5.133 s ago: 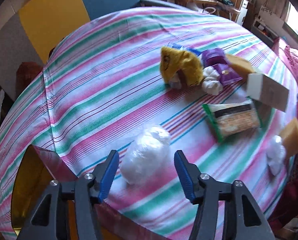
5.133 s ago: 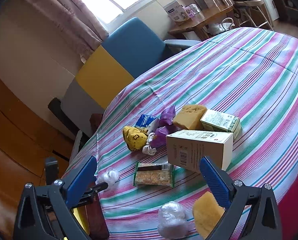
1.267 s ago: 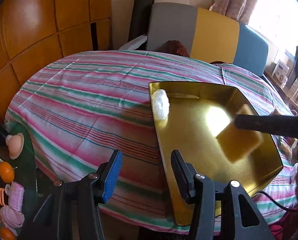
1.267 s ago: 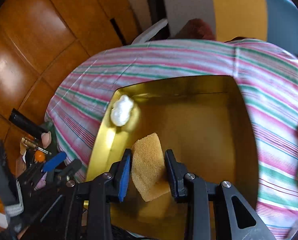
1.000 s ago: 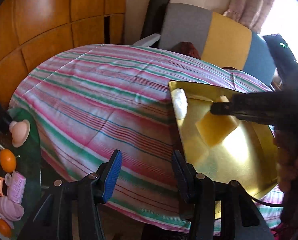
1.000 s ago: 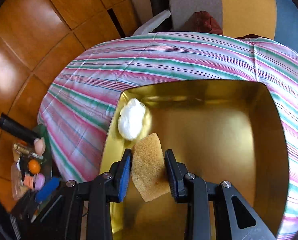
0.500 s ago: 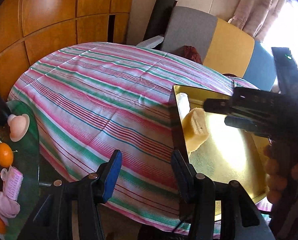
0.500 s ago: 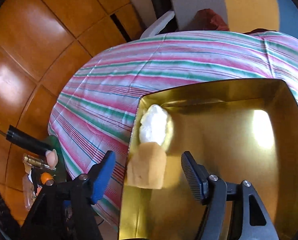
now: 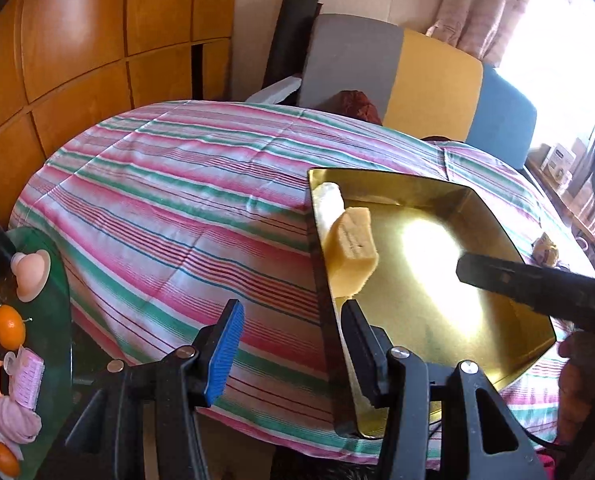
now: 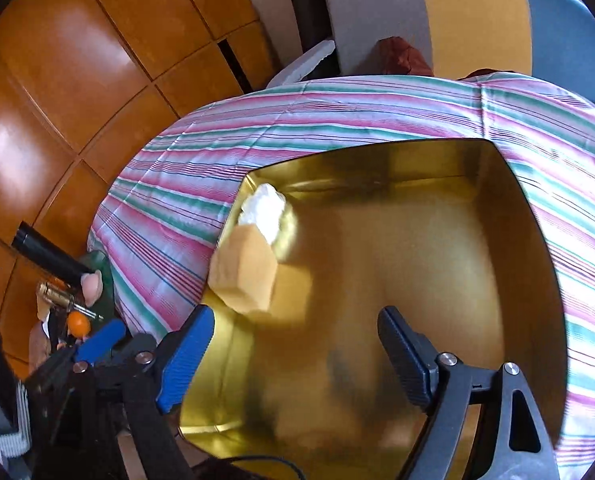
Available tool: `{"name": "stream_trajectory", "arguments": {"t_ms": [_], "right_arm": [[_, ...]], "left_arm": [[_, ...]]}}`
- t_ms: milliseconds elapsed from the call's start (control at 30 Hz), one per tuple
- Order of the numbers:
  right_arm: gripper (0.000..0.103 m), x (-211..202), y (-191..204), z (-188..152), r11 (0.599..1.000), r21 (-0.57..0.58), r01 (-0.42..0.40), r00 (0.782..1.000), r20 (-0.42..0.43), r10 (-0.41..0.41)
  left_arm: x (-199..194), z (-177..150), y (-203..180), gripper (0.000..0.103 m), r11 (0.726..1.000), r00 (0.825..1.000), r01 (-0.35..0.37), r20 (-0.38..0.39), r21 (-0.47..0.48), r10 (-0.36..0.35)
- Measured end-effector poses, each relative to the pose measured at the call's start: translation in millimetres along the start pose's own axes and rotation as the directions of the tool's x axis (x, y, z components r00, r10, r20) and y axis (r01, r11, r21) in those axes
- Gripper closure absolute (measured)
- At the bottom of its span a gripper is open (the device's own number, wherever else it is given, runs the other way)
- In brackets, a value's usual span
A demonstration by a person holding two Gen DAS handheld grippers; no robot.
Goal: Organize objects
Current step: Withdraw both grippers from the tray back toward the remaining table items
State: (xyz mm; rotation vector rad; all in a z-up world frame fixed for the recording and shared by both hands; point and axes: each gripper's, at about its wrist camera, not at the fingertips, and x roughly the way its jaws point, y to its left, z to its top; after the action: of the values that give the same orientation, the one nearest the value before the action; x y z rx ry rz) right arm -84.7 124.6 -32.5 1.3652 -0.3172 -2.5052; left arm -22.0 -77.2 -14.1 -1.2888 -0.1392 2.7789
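Note:
A gold metal tray [image 9: 477,240] [image 10: 497,208] lies on the striped tablecloth. A yellow sponge [image 9: 351,242] [image 10: 247,274] leans against the tray's left wall, beside a white plastic-wrapped ball [image 9: 329,196] [image 10: 263,210] in the tray's far left corner. My right gripper [image 10: 293,354] is open and empty, above the tray's near half; it shows as a black bar in the left wrist view [image 9: 537,284]. My left gripper [image 9: 293,350] is open and empty, straddling the tray's near left rim.
A striped cloth [image 9: 177,208] covers the round table. A green side table [image 9: 53,300] with oranges and small toys stands at the left. Chairs in grey, yellow and blue [image 9: 417,76] stand behind. A yellow item [image 9: 545,248] lies beyond the tray.
My right gripper opened and let go of the sponge, which now rests against the tray's left wall. The gripper has drawn back from it. My left gripper stayed open near the tray's rim.

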Motion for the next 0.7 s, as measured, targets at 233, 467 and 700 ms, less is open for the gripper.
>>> {"name": "stream_trajectory", "arguments": {"t_ms": [233,467,700], "right_arm": [[0.016,-61,-54,-26,0.997,0.058,0.047,0.997,0.065,-0.051],[0.014,-124,-135,-47,0.956,0.24,0.166,0.969,0.141,-0.204],[0.009,-162,-204,-66,0.883,0.377,0.279,0.927,0.135,-0.35]], "left_arm": [[3,-3,-10,0.052,0.999,1.0,0.015,-0.013,0.029,-0.014],[5,-7,-21,0.052,0.998,0.999,0.024,-0.027,0.052,-0.023],[7,-9,-40,0.052,0.995,0.999,0.038,-0.039,0.094,-0.034]]}}
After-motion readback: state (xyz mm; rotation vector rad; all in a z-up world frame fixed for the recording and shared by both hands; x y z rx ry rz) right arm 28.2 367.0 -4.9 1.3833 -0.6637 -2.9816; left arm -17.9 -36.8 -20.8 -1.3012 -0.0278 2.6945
